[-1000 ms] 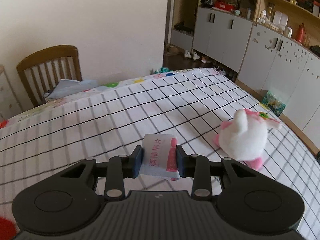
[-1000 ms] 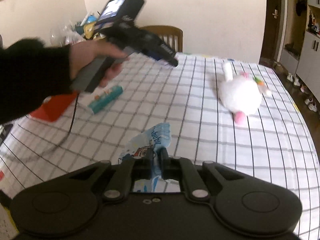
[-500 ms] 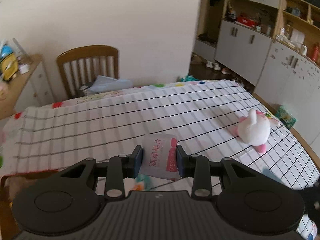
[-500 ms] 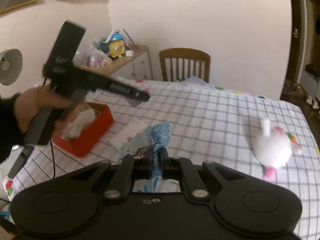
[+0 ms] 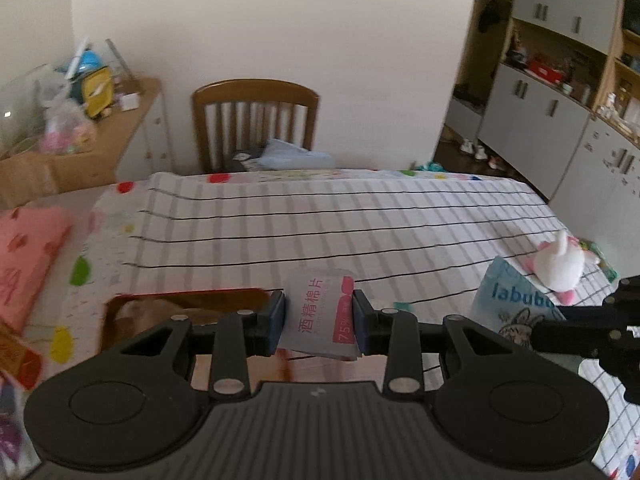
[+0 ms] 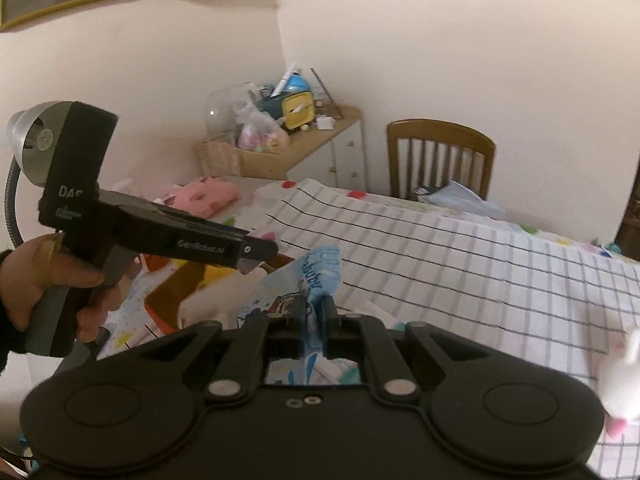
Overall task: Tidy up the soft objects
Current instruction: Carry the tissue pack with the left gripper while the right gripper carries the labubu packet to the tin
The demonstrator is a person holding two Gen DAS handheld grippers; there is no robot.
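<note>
Checked tablecloth (image 5: 360, 216) over a long table, wooden chair (image 5: 256, 120) at the far end, cabinets to the right. Left gripper (image 5: 319, 322): closed across a flat alcohol-wipe packet (image 5: 320, 316), pads on its two side edges, packet standing up between them, carried just above the table. Handling, by appearance: light, thin, limp film, likely slick; a hold on the side edges low down, as here, should suffice. Red tray (image 5: 180, 304): just left of and below that gripper, something pale and soft already inside; probable destination. Right gripper (image 6: 313, 312): pinched tight on a blue printed pouch (image 6: 304, 284), which sticks up crumpled from between the fingers; soft, light, prone to fold or slip if only a corner is held. Pouch (image 5: 512, 304) hangs just right of the left gripper. White-and-pink plush toy (image 5: 560, 268): lying on the cloth near the right edge, well apart from both grippers, untouched; squashy, best taken across the body.
</note>
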